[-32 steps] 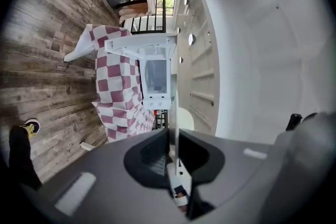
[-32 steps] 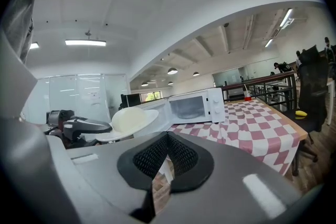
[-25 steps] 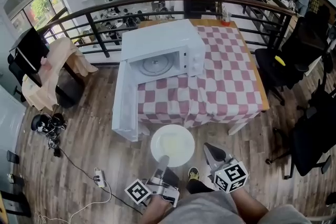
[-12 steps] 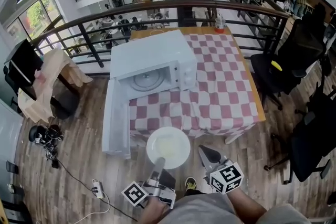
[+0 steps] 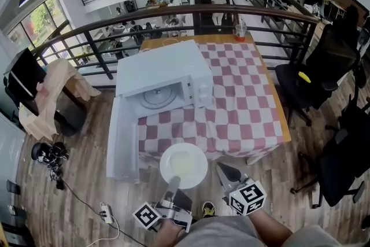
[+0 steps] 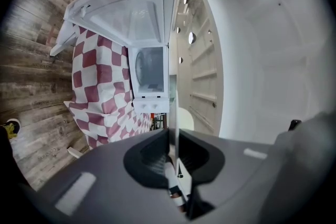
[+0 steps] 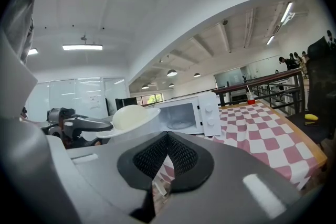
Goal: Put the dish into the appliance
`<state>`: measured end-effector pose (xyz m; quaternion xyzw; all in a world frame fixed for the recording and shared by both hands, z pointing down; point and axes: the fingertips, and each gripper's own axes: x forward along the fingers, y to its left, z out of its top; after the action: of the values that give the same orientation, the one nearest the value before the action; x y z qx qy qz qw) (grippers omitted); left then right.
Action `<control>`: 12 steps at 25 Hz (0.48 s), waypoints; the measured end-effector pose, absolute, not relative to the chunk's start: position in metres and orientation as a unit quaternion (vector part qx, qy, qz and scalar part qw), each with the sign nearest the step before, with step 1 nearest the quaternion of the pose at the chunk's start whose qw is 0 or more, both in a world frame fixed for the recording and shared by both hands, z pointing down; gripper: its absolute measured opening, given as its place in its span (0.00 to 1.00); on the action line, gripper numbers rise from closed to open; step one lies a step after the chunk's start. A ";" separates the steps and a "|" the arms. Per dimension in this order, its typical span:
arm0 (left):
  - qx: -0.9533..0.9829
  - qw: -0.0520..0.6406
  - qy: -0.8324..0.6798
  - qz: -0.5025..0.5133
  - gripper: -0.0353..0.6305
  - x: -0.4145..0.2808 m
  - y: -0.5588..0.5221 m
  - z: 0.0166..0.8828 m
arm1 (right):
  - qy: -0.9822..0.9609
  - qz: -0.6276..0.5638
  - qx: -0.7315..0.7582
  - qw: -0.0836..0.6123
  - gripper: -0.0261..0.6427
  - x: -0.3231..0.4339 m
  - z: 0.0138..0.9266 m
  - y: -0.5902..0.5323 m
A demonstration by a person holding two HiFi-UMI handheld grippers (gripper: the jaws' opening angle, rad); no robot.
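Note:
A white dish point(image 5: 183, 165) carrying a pale mound hangs in front of the table's near edge, with my left gripper point(image 5: 174, 183) shut on its near rim. In the left gripper view the dish's rim point(image 6: 176, 113) runs as a thin upright line between the closed jaws. The white microwave point(image 5: 159, 83) stands on the table's left part. Its door point(image 5: 122, 142) hangs open to the left, and the glass turntable point(image 5: 158, 97) shows inside. My right gripper point(image 5: 223, 168) sits just right of the dish, shut on nothing. In the right gripper view the dish point(image 7: 130, 117) is level, in front of the microwave point(image 7: 186, 113).
A red-and-white checked cloth point(image 5: 243, 107) covers the table. A cup point(image 5: 240, 29) stands at its far edge by the dark railing point(image 5: 191, 11). Black chairs point(image 5: 315, 75) stand to the right. A draped chair point(image 5: 55, 87) and cables point(image 5: 52, 156) are on the wooden floor at left.
The table and microwave have drawn nearer and shifted left in the head view. The dish stays held in the left gripper, and the right gripper stays beside it.

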<state>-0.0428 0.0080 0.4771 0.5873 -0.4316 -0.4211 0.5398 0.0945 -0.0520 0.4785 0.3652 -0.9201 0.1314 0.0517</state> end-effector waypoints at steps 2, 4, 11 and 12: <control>0.585 0.541 -0.433 -0.422 0.11 -0.041 0.006 0.478 | -0.920 0.132 0.364 0.050 0.04 0.096 0.479 -0.054; 0.585 0.541 -0.435 -0.420 0.11 -0.040 0.004 0.479 | -0.921 0.133 0.364 0.050 0.04 0.097 0.479 -0.056; 0.591 0.536 -0.431 -0.422 0.11 -0.035 -0.007 0.475 | -0.922 0.130 0.362 0.047 0.03 0.100 0.480 -0.064; 0.591 0.535 -0.431 -0.422 0.11 -0.035 -0.009 0.474 | -0.922 0.130 0.362 0.046 0.04 0.101 0.479 -0.066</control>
<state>-0.0345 -0.0087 0.4743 0.5905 -0.4315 -0.4224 0.5354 0.1006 -0.0656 0.4791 0.3616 -0.9222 0.1295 0.0455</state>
